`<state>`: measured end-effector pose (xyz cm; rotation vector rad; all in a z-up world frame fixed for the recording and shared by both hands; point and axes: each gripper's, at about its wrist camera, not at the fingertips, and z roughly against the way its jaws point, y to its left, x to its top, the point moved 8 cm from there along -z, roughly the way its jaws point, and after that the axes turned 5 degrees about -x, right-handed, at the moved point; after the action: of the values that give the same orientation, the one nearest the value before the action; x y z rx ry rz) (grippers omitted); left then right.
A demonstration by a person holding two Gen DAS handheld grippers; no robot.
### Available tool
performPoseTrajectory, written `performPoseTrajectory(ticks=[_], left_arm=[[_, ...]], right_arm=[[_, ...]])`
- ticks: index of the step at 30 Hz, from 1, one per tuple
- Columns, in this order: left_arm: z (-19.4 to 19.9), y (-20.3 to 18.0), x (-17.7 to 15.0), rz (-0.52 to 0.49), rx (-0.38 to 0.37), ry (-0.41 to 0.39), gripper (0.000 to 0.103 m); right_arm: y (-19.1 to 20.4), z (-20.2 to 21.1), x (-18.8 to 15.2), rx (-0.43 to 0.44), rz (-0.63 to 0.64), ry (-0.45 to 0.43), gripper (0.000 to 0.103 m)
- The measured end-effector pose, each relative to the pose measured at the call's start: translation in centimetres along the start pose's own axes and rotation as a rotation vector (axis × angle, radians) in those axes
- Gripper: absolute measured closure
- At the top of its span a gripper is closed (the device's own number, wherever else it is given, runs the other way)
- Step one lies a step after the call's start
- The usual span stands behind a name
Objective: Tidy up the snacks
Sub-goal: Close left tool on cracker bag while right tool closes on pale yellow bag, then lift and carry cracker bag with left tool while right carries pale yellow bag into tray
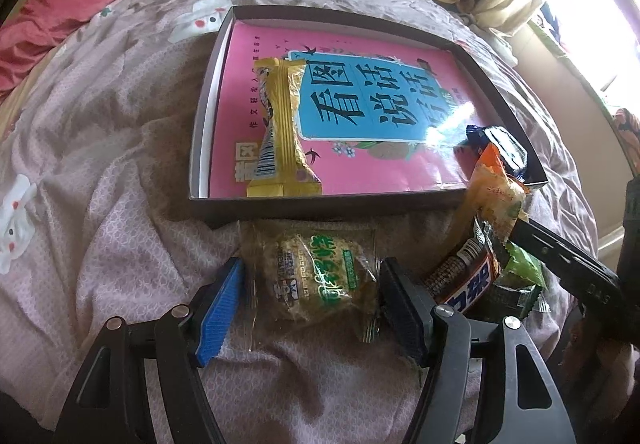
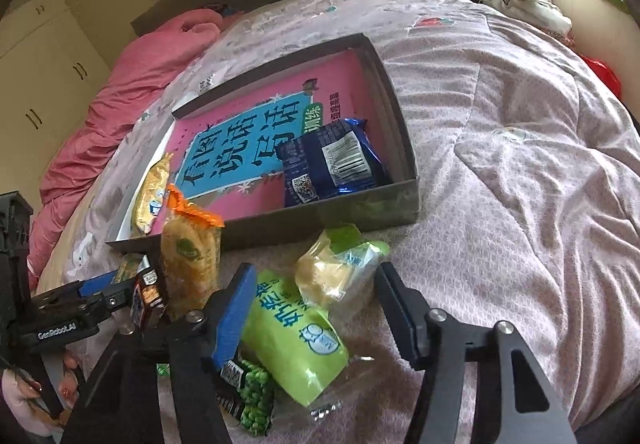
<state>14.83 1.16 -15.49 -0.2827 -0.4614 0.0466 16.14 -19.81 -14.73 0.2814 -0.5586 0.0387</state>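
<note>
On the bed (image 1: 100, 171) a shallow box (image 1: 328, 205) already holds a gold packet (image 1: 280, 131). Just before its near wall lies the brown cake packet (image 1: 316, 280) — squarely between the left gripper (image 1: 312, 308) jaws, spread wide, empty, long axis crossing the gap. The right gripper (image 2: 316, 320) — likewise wide, empty — straddles a green pouch (image 2: 296, 336).

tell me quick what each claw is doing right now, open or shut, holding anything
Left claw: open, straddling the clear-wrapped green-label snack, not clamped.
Right claw: open, around the lime-green packet and the pale cake packet, holding nothing.
</note>
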Motion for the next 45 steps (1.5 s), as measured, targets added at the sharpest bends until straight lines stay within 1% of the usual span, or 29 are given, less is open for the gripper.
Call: performPoseTrajectory(ticks=[3, 5, 6, 9, 10, 19, 21, 24, 27, 32, 39, 45], left_arm=[[-0.3, 0.0, 0.0, 0.004, -0.003, 0.000, 0.032], [-0.4, 0.0, 0.1, 0.004, -0.002, 0.000, 0.032], [-0.5, -0.1, 0.1, 0.005, -0.003, 0.000, 0.032], [-0.5, 0.0, 0.1, 0.013, -0.012, -0.003, 0.032], [-0.5, 0.0, 0.1, 0.015, -0.014, -0.005, 0.032], [-1.4, -0.1, 0.2, 0.016, 0.000, -0.001, 0.032], [-1.5, 0.0, 0.3, 0.020, -0.003, 0.000, 0.034], [-1.7, 0.3, 0.3, 0.023, -0.002, 0.004, 0.040], [-1.7, 0.2, 0.2, 0.003, 0.006, 0.002, 0.043], [-1.5, 0.2, 0.3, -0.006, 0.011, -0.001, 0.046], [-0.3, 0.3, 0.1, -0.008, 0.004, -0.017, 0.047], [2.0, 0.7, 0.6, 0.019, -0.009, -0.063, 0.047]], right_arm=[[0.0, -0.7, 0.0, -0.004, 0.002, 0.013, 0.045], [-0.1, -1.1, 0.1, 0.002, -0.004, 0.019, 0.050], [-0.1, -1.2, 0.2, 0.002, 0.000, 0.020, 0.052], [0.0, -1.3, 0.1, 0.007, 0.012, 0.018, 0.061], [0.0, -1.3, 0.1, 0.006, 0.015, 0.017, 0.066], [0.2, -0.3, 0.1, 0.000, 0.026, -0.022, 0.066], [0.1, 0.2, 0.2, -0.007, 0.028, -0.038, 0.066], [-0.1, 1.2, 0.6, -0.024, 0.041, -0.083, 0.066], [-0.2, 2.0, 0.9, -0.035, 0.050, -0.117, 0.066], [-0.3, 2.7, 1.2, -0.044, 0.063, -0.140, 0.066], [0.1, 3.6, 1.4, -0.049, 0.087, -0.173, 0.066], [0.3, 4.6, 1.6, -0.049, 0.097, -0.210, 0.066]])
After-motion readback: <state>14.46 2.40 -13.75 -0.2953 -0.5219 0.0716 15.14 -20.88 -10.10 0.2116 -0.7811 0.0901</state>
